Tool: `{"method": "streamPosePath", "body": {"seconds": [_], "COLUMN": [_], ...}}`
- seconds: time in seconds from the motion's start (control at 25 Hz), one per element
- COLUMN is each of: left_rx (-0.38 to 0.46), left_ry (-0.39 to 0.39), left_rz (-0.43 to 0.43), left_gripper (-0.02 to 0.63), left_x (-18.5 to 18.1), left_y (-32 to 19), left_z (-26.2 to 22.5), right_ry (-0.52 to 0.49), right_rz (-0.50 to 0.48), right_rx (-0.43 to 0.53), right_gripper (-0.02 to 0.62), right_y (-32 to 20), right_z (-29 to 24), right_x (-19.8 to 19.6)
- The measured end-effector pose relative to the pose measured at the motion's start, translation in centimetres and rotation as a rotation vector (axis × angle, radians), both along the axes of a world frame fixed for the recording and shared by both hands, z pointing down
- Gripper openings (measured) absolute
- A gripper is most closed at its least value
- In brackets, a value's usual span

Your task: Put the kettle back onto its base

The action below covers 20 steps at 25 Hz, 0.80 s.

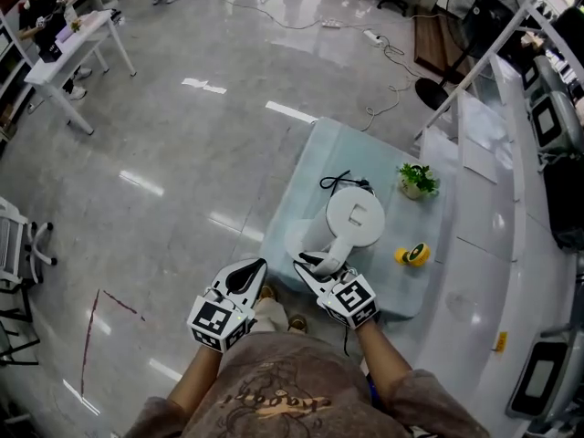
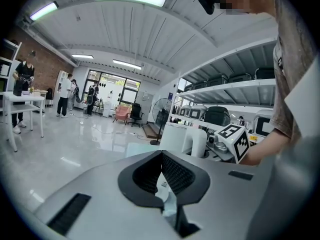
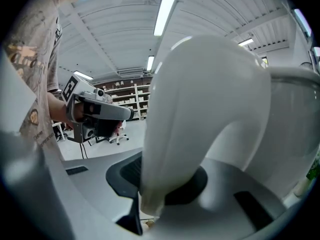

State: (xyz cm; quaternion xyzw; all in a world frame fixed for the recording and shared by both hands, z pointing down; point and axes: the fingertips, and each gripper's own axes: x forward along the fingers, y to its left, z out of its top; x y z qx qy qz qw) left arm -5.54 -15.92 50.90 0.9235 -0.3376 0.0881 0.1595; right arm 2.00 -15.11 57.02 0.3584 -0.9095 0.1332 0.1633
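Head view: pale surface point(image 1: 315, 167) bearing a white kettle point(image 1: 354, 217) near its front edge, a black cord point(image 1: 342, 180) just behind it, a potted plant point(image 1: 418, 180) and a yellow tape roll point(image 1: 412, 255) to the right. The kettle's base cannot be made out. The right gripper point(image 1: 315, 267) is at the kettle's handle; the left gripper point(image 1: 248, 276) is apart, off the surface's edge.

Left gripper view: jaws together, nothing between them.

Right gripper view: jaws clamped on the white handle point(image 3: 200, 109), which fills the frame.
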Motion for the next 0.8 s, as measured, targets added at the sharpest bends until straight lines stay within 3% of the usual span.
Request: {"method": "streamPosePath", "body": {"seconds": [0.8], "left_rx": [-0.026], "left_ry": [-0.052], "left_rz": [-0.072], "left_gripper": [0.021], "left_x": [-3.4], "left_y": [-1.1], "left_z": [1.5], "right_ry": [0.049], "right_rz": [-0.057], "right_rx": [0.008], "right_gripper": [0.081], "right_y": [-1.6], "right_z": [5.7], "right_x": [-3.2]}}
